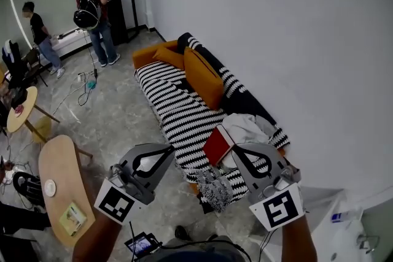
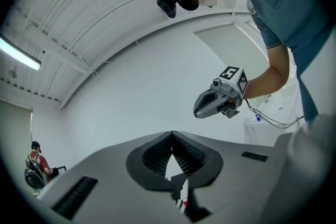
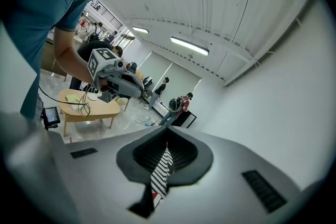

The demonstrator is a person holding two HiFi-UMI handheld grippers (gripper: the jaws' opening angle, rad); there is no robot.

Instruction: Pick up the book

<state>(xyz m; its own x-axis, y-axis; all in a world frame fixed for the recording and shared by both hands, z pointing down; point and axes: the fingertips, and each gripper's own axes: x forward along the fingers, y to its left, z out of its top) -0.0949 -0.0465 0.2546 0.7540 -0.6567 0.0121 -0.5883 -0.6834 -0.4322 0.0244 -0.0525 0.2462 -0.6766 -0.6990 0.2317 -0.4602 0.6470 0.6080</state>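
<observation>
The red book (image 1: 218,145) lies tilted on the near end of the black-and-white striped sofa (image 1: 178,107), beside a crumpled white cloth (image 1: 249,127). My left gripper (image 1: 170,149) hangs in front of the sofa's near edge, left of the book, with its jaws together and nothing in them. My right gripper (image 1: 235,149) is just right of the book, also shut and empty. In the left gripper view the jaws (image 2: 171,135) meet at the tip, and the right gripper (image 2: 216,99) shows beyond. The right gripper view shows its jaws (image 3: 167,131) shut, with striped sofa fabric showing through the gap below them.
Orange cushions (image 1: 202,73) lean on the sofa back. A patterned throw (image 1: 215,187) hangs off the sofa's near end. A long wooden table (image 1: 61,184) and a round one (image 1: 21,108) stand at left. Two people (image 1: 95,15) stand far off. A white cabinet (image 1: 334,233) is at right.
</observation>
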